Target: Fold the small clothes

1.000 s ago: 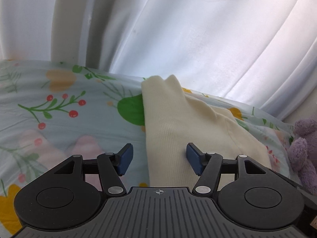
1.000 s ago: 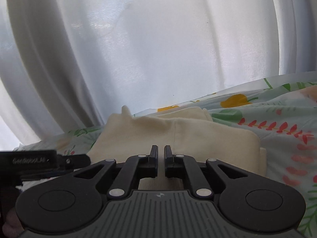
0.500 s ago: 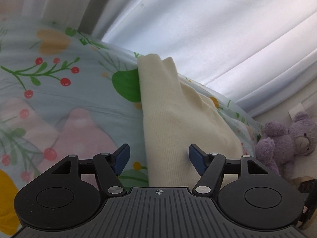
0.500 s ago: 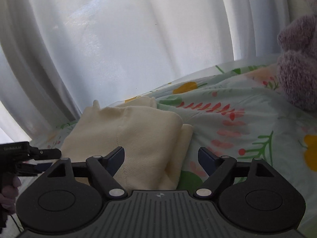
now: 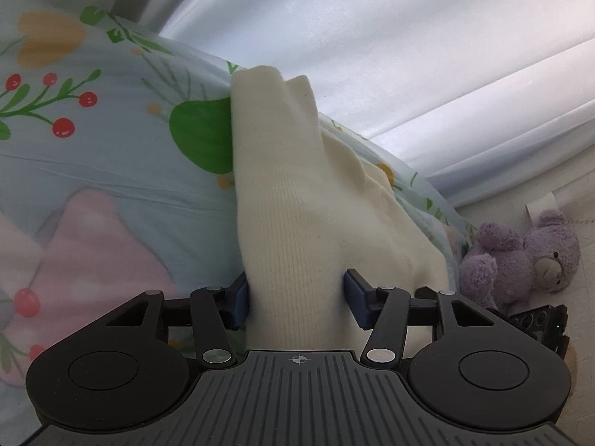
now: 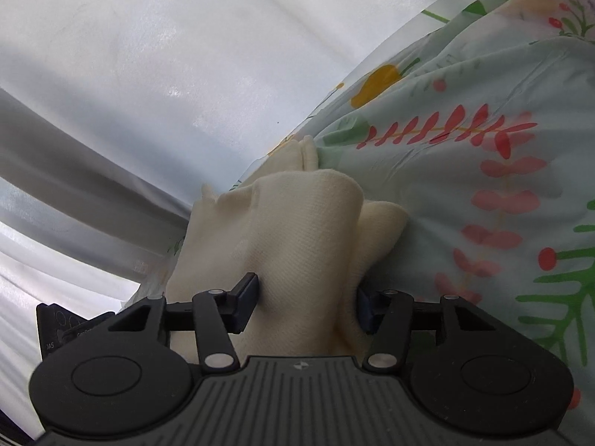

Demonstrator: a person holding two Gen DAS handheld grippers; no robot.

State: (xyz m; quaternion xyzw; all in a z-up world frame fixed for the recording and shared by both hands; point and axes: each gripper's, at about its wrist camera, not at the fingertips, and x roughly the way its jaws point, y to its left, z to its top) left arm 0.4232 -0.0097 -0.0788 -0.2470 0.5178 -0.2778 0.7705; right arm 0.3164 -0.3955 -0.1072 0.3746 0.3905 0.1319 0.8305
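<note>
**Cream knit, folded thick: soft bundle, needs a grip through every layer**

Left wrist view:
- Lies folded on the floral bedsheet (image 5: 111,186), a cream knit garment (image 5: 297,204), running away from the camera toward the white curtain (image 5: 409,55).
- Sits well apart from the purple teddy bear (image 5: 528,256) off to the right.
- Straddles the near end of the garment: left gripper (image 5: 295,303), jaws about half apart and just closed further, ribbed fabric between them, one blue pad tucked against the left edge and the other against the knit on the far side.

Right wrist view:
- Shows the same garment (image 6: 297,223) from its other side, upper fold rounded and puffy, a thinner layer poking out to the right over the bedsheet.
- Takes in a bunched hump of cloth: right gripper (image 6: 306,304), jaws likewise half apart and just closed further, both pads touching the fabric, which narrows where they meet it.

Handling, as a judgement:
- Looks light, limp and springy; holds no shape of its own and probably sags between two grip points.
- Appears grippy rather than slick, and not fragile, though a stretchy knit can distort under a hard pull.
- Best taken at the near corners, pinching all layers together so that the lower ones do not slide out or unfold.
</note>
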